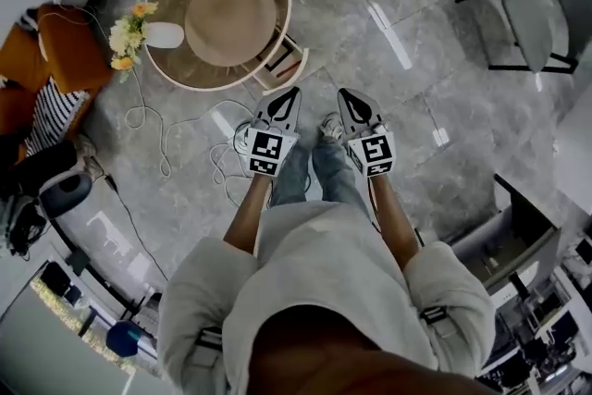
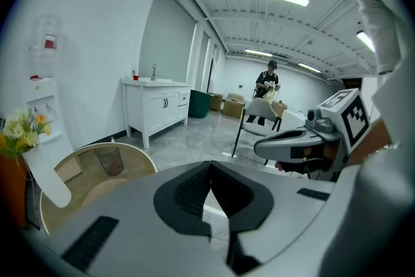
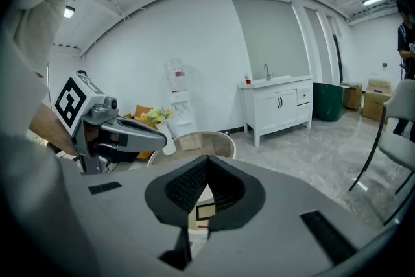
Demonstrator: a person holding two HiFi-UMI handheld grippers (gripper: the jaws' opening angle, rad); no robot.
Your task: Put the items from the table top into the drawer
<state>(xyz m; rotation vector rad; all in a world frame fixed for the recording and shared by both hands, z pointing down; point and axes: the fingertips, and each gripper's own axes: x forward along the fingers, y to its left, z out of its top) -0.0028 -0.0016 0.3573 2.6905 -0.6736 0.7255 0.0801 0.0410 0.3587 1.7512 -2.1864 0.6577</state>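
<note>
Tools in both our hands pointed ahead over the grey stone floor [image 1: 416, 32], side by side and just apart, short of the round desk [image 1: 176, 60]. We held the left tool [image 1: 294, 92] fully closed. Its dark pads met at the tip with nothing between them, and its own view showed only floor through the slit below. We held the right tool [image 1: 340, 93] the same way, pads together and gripping nothing, with the pale side of the desk visible through the narrow gap lower down.

On the desk, the tan hat [image 1: 231, 18] lay brim-down in the middle, inside the raised rim. The white vase [image 1: 165, 34] with its yellow flowers [image 1: 128, 37] stood at the desk's left edge as the head view showed it. The drawer [image 1: 277, 60] stood pulled out from the side of the desk nearest us, just ahead of the left tool's tip. We could not make out what it held.

A white cable [image 1: 157, 129] looped over the floor to our left, near an orange seat [image 1: 69, 46]. A grey chair [image 1: 541, 14] stood well apart on the right. In the left tool's view a white cabinet [image 2: 159, 107] with a sink lined the wall, and a person [image 2: 268, 82] stood far back. A water dispenser [image 3: 178, 100] stood behind the desk.
</note>
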